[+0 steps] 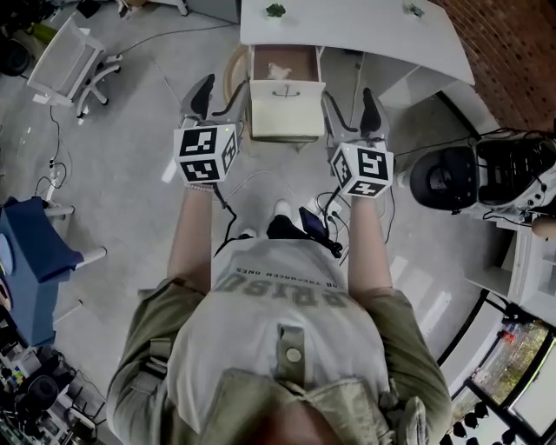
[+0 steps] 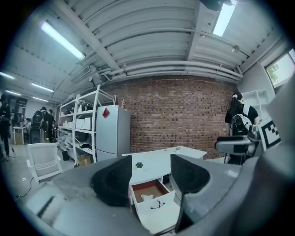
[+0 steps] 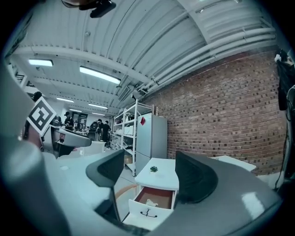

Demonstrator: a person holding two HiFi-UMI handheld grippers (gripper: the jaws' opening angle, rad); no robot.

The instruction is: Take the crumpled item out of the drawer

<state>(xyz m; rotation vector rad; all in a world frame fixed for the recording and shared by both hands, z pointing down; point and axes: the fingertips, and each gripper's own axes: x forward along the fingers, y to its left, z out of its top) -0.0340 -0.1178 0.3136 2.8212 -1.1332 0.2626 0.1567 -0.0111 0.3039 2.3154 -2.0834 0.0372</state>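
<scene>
Status: both grippers are up in front of me, side by side, well short of the drawer (image 1: pixel 287 113). By my read, the task hasn't started

- left gripper (image 1: pixel 217 97): jaws apart, nothing between them. The left gripper view looks straight through the gap at the drawer and the white tabletop (image 2: pixel 156 162) behind it
- right gripper (image 1: pixel 352 111): same, jaws apart and empty. Its gap frames the drawer from the other side

The drawer is pulled out from under the tabletop toward me, with the handle on the front panel. Its top is open, so I judge I can go in from above without pulling it further

crumpled item (image 1: pixel 278 70): a small pale wad on the brown drawer floor, toward the back and roughly centred. It looks clear of the walls, but it's too small to be sure

A small plant (image 1: pixel 275 10) sits on the tabletop behind the drawer, so it's out of the reach path if I stay low

Why this pose, as I read it: both grippers point at the drawer to line up the approach, and the jaws are pre-opened so either can straddle the wad without a stop. The wad is near centre, so neither side has a clear edge

Next move needs one gripper to go forward, over the front panel and down, then close gently

Risks:
- the drawer is narrow, so open jaw tips could clip a side wall or the front panel
- the wad looks soft and light, so it may squash, slip or get pushed to the back
</scene>
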